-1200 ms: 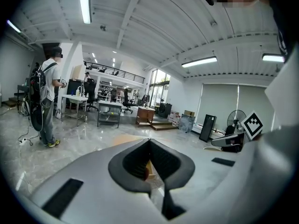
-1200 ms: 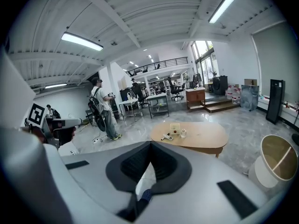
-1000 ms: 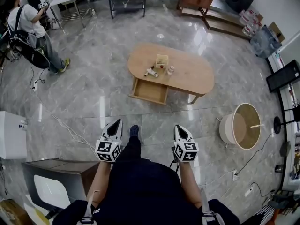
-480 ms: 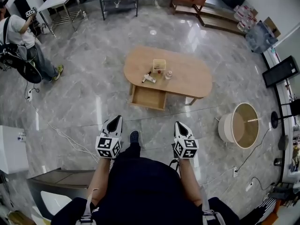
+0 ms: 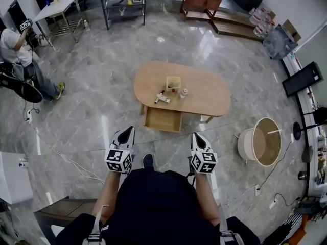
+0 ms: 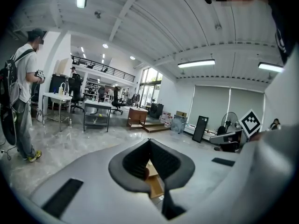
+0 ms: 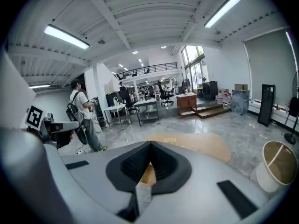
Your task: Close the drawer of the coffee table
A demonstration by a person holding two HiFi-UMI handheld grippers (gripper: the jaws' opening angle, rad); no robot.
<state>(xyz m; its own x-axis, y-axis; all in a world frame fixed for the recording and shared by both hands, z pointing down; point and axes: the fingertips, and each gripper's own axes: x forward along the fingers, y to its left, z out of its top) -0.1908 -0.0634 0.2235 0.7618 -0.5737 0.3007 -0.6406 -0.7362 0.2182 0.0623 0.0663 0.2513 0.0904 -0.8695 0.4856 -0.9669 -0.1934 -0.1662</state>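
The oval wooden coffee table (image 5: 204,93) stands on the marble floor ahead of me. Its drawer (image 5: 162,119) is pulled out on the near side and looks empty. My left gripper (image 5: 129,129) and right gripper (image 5: 196,136) are held low in front of my body, well short of the drawer, both shut with nothing in them. In the left gripper view the left gripper (image 6: 149,141) points at the drawer (image 6: 154,185), which shows through the jaw opening. In the right gripper view the right gripper (image 7: 150,143) points at the table (image 7: 201,144).
On the tabletop sit a small wooden box (image 5: 172,83), a small cup (image 5: 183,93) and a white object (image 5: 162,97). A round white side table (image 5: 260,139) stands at the right. A person (image 5: 15,45) stands far left, and a cable (image 5: 66,137) runs across the floor.
The head view has moved forward, so the coffee table and its open drawer lie nearer to the grippers. Both grippers keep their pose and stay shut.
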